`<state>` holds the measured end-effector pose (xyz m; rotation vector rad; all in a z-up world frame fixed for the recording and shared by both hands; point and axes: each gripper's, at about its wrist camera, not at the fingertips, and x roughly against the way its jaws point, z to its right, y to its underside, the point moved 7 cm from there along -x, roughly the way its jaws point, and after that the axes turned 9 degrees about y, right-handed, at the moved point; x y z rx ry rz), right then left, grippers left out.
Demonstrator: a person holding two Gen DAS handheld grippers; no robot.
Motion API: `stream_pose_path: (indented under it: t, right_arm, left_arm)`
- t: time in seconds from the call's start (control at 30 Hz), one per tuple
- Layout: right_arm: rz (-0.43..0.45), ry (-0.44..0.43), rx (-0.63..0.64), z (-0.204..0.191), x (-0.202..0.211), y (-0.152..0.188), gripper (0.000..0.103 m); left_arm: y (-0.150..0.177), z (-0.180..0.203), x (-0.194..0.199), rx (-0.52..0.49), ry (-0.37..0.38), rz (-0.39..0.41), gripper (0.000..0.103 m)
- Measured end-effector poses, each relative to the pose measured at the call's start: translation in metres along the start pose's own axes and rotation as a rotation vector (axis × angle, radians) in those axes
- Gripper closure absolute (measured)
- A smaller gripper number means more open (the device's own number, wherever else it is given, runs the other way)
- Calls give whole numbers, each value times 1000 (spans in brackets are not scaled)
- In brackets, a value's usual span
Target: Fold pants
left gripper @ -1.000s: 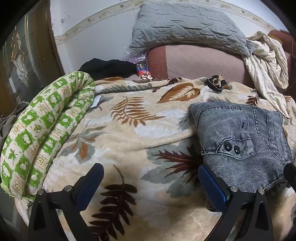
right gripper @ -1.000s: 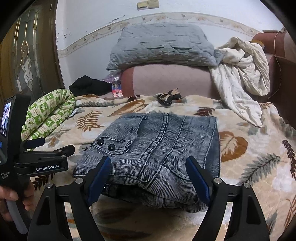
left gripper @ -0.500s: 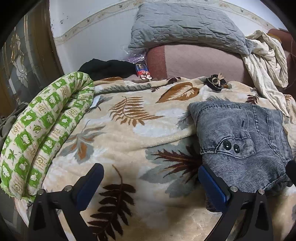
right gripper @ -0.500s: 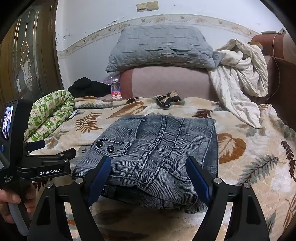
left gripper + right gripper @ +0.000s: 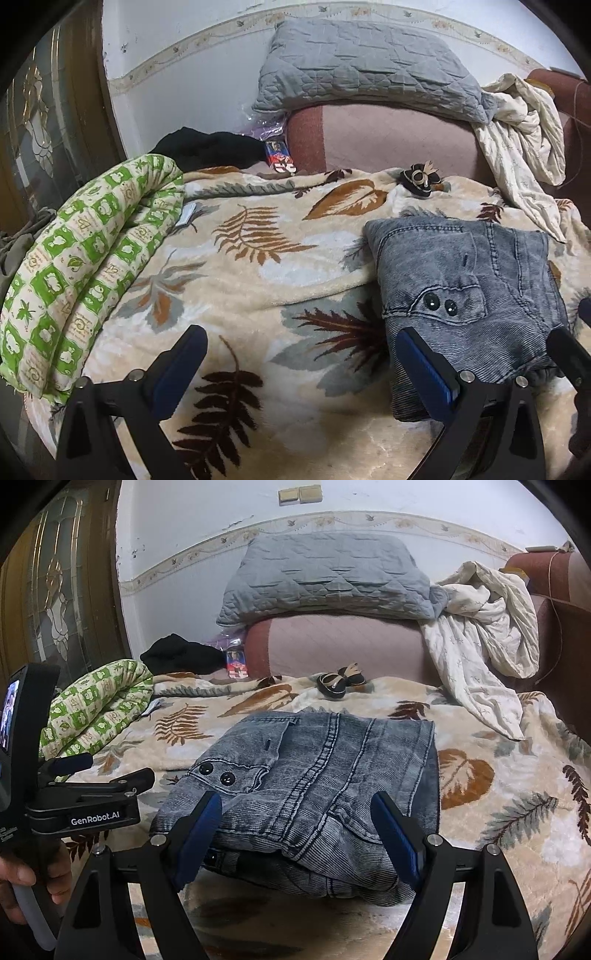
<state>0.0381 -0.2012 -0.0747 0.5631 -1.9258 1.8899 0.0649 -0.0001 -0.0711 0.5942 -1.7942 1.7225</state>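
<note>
Evidently the folded denim jeans (image 5: 314,782) are lying compactly on the leaf-print blanket (image 5: 498,775), looking thick, soft and fairly heavy, best pinched along the stacked near edge, while the right gripper (image 5: 295,830) and left gripper (image 5: 295,373) are hovering wide-jawed, gripping nothing.

Both grippers are showing the same build — black angular arms ending in blue ribbed pads, with round silver screw heads at the joints. The left gripper (image 5: 92,775) is wearing white "GenRobot.AI" lettering on its black body, a small lit screen on its back and a pale grey handle below — a bare hand (image 5: 22,882) is wrapping it.
</note>
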Motion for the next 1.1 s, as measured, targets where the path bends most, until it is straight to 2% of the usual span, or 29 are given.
stream_pose_path:
  t: [1.1]
  right_arm:
    - [4,2,11,-3,0,1,20]
  left_arm:
    - [-3,1,6,4,-1,30,0]
